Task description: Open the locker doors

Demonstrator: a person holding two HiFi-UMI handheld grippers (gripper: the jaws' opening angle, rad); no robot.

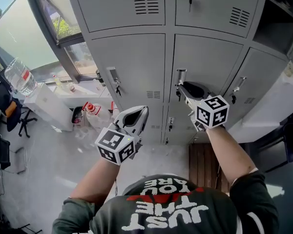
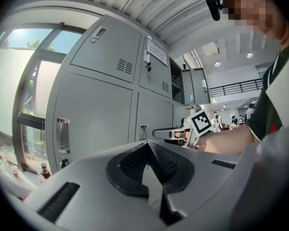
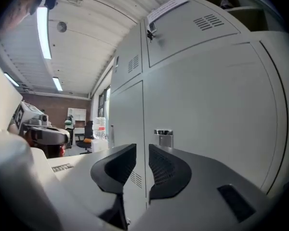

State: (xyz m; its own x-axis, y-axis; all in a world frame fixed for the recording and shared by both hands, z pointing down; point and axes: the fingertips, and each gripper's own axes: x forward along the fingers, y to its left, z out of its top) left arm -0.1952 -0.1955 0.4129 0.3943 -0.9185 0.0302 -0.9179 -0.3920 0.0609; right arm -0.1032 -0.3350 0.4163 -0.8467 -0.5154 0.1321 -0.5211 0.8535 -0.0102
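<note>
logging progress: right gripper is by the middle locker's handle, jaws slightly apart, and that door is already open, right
Not open: the right gripper view shows the door shut. The right gripper is by its handle, jaws slightly apart.

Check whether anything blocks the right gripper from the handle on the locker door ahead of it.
Nothing visible does. The right gripper points at the grey metal locker door with its fingers slightly apart and empty; the small chrome handle shows just past them, with only open air between.
</note>
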